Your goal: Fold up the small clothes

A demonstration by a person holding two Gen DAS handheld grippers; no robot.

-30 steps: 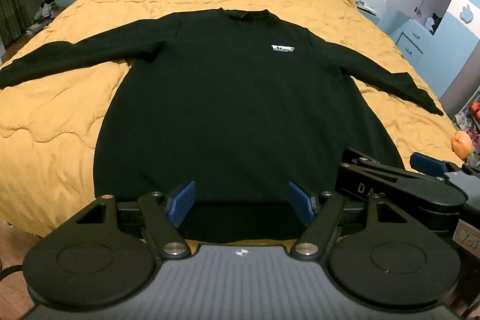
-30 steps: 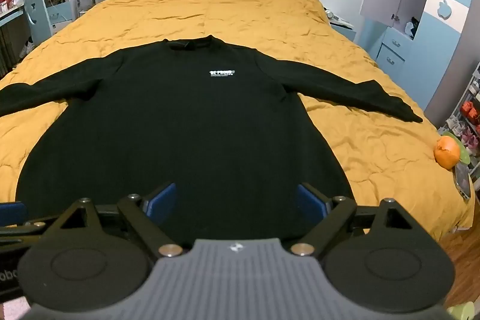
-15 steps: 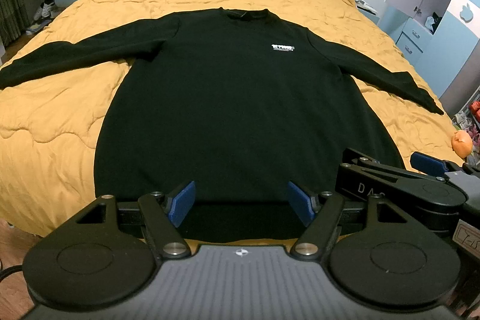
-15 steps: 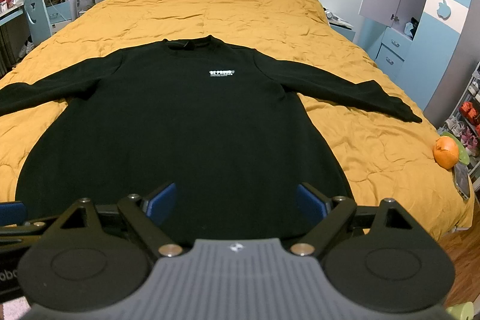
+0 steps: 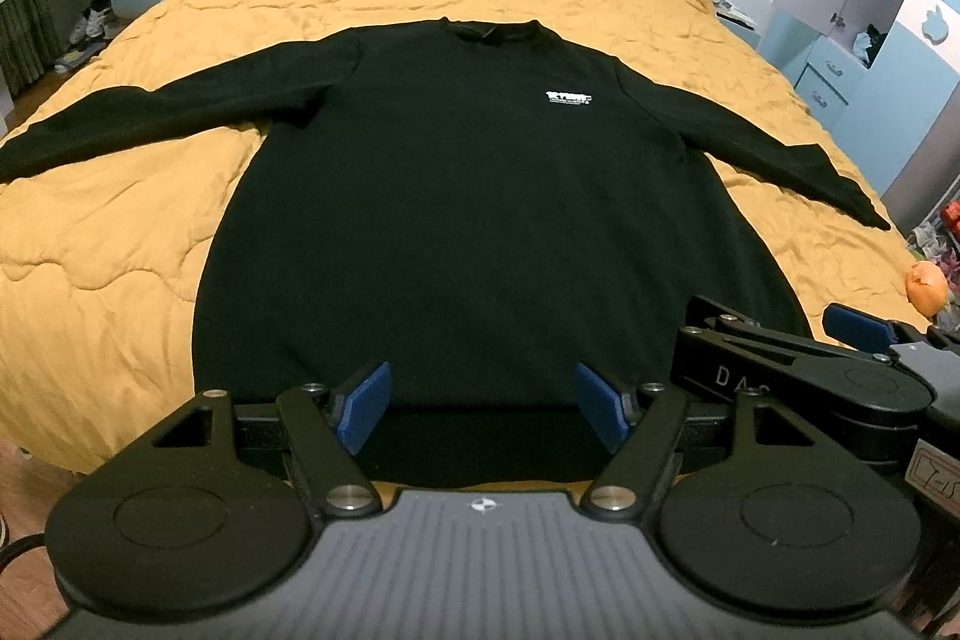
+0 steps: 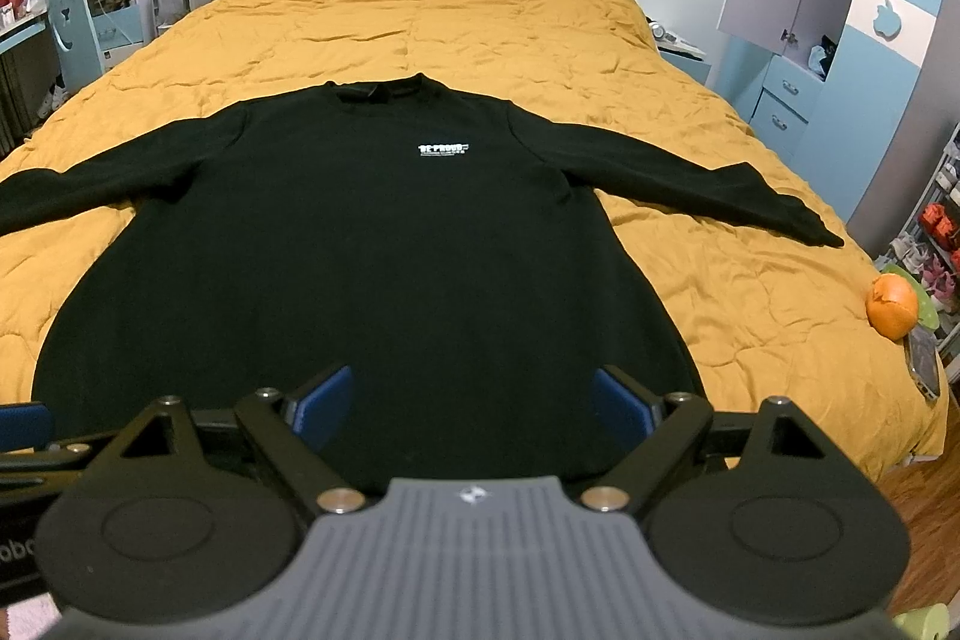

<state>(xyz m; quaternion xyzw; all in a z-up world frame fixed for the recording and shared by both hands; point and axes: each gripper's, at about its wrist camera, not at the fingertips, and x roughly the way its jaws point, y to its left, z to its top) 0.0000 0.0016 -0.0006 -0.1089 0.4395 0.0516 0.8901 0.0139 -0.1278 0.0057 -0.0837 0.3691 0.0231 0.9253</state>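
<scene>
On the bed: yellow quilt spread over the whole top, with the sweater on it.
Sweater: black long-sleeved sweater lying flat, front up, collar toward the headboard, hem at the near edge of the bed.
Sleeves: both stretched out to the sides, neither brought in over the body.
White print: small lettering on the chest, uncovered.
Progress: garment looks laid out and smoothed; no fold is made yet, so by my reckoning all the folding is left.
Left gripper: blue fingers spread wide, hovering over the hem, nothing held; I cannot tell whether they brush the cloth.
Right gripper: fingers equally wide apart, empty, also above the hem, just beside the left one.
Likely next: taking a sleeve or a side edge, as a guess.
Bed corner, right: orange near the edge, well apart from the sweater.
</scene>
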